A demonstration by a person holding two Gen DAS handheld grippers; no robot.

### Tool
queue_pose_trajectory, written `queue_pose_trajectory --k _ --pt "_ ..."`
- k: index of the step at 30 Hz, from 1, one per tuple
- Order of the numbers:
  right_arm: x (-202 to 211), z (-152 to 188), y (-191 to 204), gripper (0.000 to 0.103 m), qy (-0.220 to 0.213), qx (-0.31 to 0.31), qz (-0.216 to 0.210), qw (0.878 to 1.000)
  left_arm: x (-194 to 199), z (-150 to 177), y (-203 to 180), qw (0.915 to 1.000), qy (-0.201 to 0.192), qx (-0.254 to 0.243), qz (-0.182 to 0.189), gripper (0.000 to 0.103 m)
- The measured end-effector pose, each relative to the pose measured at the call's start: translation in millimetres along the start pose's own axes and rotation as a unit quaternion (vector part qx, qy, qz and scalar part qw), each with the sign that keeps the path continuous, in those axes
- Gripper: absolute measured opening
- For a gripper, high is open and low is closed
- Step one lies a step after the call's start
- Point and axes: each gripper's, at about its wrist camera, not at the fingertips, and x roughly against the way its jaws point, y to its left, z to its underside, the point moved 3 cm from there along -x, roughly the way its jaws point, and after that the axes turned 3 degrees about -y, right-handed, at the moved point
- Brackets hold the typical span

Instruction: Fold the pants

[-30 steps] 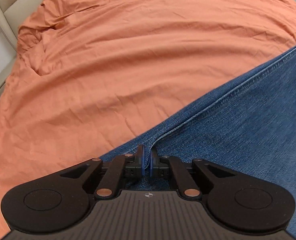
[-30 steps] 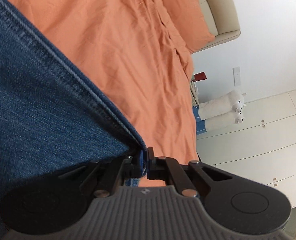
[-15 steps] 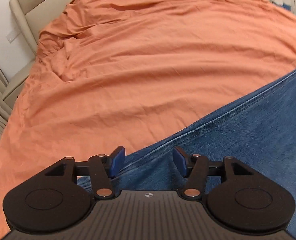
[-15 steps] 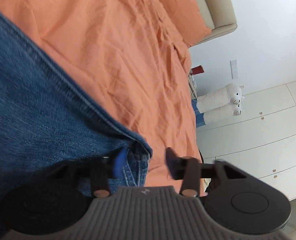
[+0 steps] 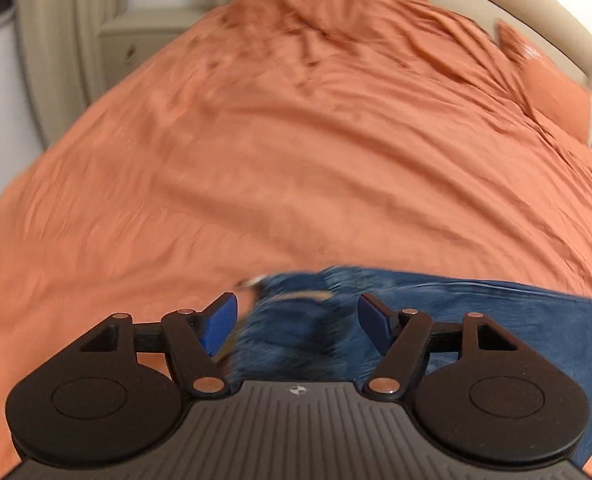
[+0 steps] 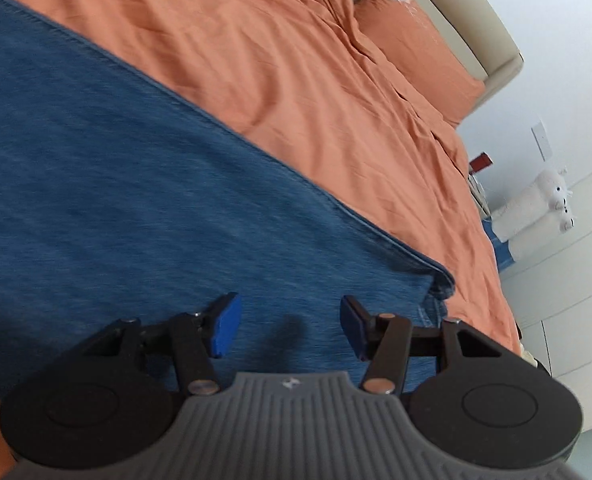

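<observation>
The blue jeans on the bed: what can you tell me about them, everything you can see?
The jeans are blue denim, spread flat on the orange bedsheet. A stitched seam runs along their long edge, ending at a slightly rumpled corner near the bed's side. In the left view the jeans are blurred, with tan patches at that end, too smeared to identify. Nothing grips them: the right gripper is open above the cloth, and the left gripper has its jaws opening, the pads clear of the denim.
</observation>
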Motion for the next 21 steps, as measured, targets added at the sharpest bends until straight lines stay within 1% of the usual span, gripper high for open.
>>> queue_pose_trajectory --k 1,3,5,6,7,8,9,10,11,13,15,17,18,21 --pt "3 -1 5 0.051 -0.001 0.005 0.002 1.0 -5 3 7 0.9997 0.01 0.016 0.014 0.08" --pt "5 -2 11 0.051 0.003 0.011 0.008 1.0 -10 7 21 0.9969 0.02 0.053 0.054 0.077" --pt "4 -4 13 0.051 0.01 0.011 0.014 1.0 -19 9 25 0.9919 0.027 0.08 0.095 0.068" --pt "-5 -8 5 0.052 0.013 0.012 0.016 1.0 -23 9 25 0.9914 0.03 0.081 0.099 0.067" --pt "-5 -8 7 0.052 0.016 0.017 0.02 1.0 -28 9 23 0.9915 0.032 0.074 0.102 0.063" --pt "-6 -9 10 0.052 0.017 0.024 0.025 0.999 -32 9 21 0.9917 0.036 0.064 0.106 0.061" --pt "-6 -9 12 0.052 0.018 0.033 0.029 0.999 -34 9 18 0.9931 0.034 0.053 0.099 0.053" --pt "-6 -9 15 0.052 0.019 0.042 0.035 0.998 -32 10 17 0.9951 0.023 0.039 0.088 0.033" --pt "-6 -10 18 0.051 0.019 0.049 0.039 0.998 -26 14 17 0.9966 0.01 0.023 0.078 0.031" --pt "-8 -10 20 0.052 0.022 0.058 0.044 0.997 -14 15 12 0.9964 -0.008 -0.001 0.084 0.025" --pt "-8 -10 21 0.051 0.025 0.056 0.046 0.997 2 17 6 0.9953 -0.035 -0.037 0.083 0.023" --pt "-9 -10 22 0.051 0.027 0.052 0.05 0.997 20 15 1 0.9933 -0.063 -0.05 0.083 0.02" --pt "-9 -10 23 0.052 0.028 0.054 0.052 0.997 29 13 -2 0.9923 -0.079 -0.056 0.077 0.018" --pt "-7 -10 28 0.051 0.027 0.059 0.058 0.996 54 1 -13 0.9854 -0.143 -0.073 0.057 0.012"
